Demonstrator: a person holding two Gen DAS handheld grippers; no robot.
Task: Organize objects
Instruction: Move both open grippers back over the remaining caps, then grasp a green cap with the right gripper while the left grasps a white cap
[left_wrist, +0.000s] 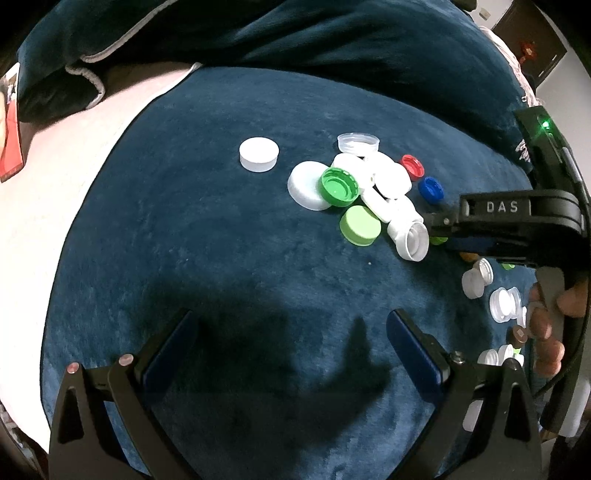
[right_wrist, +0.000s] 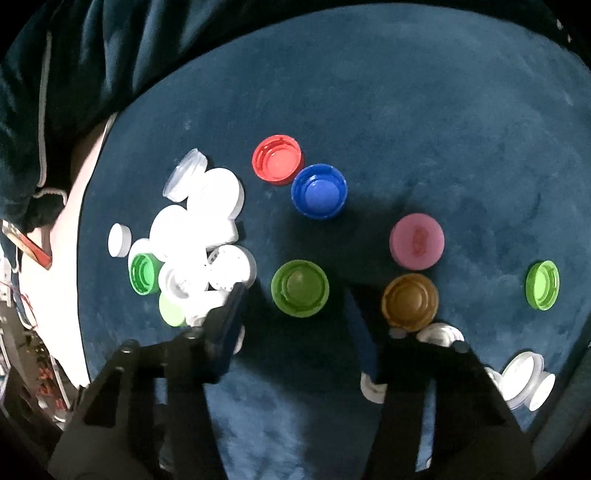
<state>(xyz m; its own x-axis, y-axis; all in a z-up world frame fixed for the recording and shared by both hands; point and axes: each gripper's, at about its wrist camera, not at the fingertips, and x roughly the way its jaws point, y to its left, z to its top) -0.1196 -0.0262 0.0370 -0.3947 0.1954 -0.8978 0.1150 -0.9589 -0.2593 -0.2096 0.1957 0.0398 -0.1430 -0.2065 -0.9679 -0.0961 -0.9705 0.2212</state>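
Observation:
Many bottle caps lie on a dark blue velvet cloth (left_wrist: 221, 240). A heap of white caps (left_wrist: 384, 184) sits with a dark green cap (left_wrist: 339, 186) and a light green cap (left_wrist: 360, 225); one white cap (left_wrist: 258, 154) lies apart. My left gripper (left_wrist: 291, 332) is open and empty, low over bare cloth. My right gripper (right_wrist: 295, 299) is open, its jaws on either side of an olive-green cap (right_wrist: 300, 288). Red (right_wrist: 277, 158), blue (right_wrist: 318, 191), pink (right_wrist: 416, 240), brown (right_wrist: 410, 301) and lime (right_wrist: 542, 284) caps lie around. The right gripper also shows in the left wrist view (left_wrist: 436, 221).
More white and clear caps (right_wrist: 521, 380) lie at the cloth's right edge. A folded dark blue blanket (left_wrist: 332, 33) bounds the back. A pale surface (left_wrist: 55, 221) lies beyond the cloth's left edge. A hand (left_wrist: 550, 325) holds the right gripper.

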